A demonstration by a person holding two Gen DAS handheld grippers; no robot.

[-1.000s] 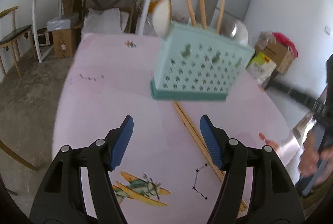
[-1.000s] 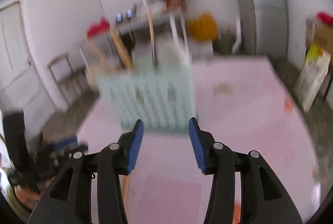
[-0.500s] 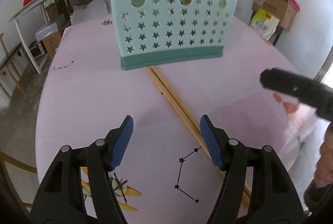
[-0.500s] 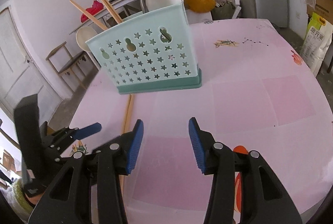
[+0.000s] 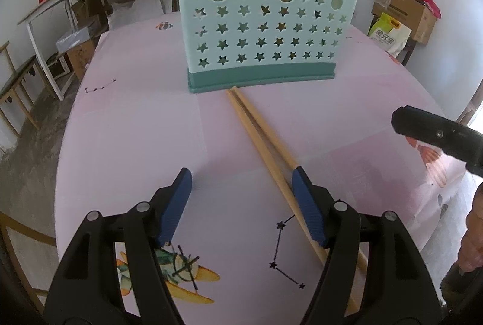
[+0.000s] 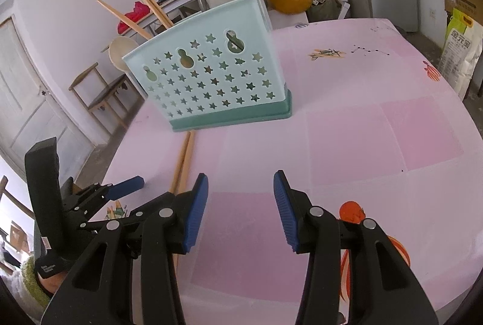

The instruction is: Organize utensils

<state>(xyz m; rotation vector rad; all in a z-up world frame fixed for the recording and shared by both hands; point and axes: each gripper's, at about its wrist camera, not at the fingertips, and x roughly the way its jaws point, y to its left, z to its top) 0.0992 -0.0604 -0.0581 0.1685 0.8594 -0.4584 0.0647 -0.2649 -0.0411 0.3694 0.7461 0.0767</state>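
The left gripper [image 5: 241, 192] hangs wide open and empty over the pink table [image 5: 126, 143], its right pad just beside the loose pair of chopsticks [image 5: 262, 140]. The right gripper [image 6: 241, 198] is parted about halfway, holding nothing. Beyond them, the chopsticks lie with their far ends touching the base of the mint utensil holder [image 5: 265, 23], which stands upright with spoons and chopsticks inside.

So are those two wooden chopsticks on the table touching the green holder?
Cannot tell. In the left wrist view the chopsticks run right up to the holder base, but no gap or contact shows plainly.
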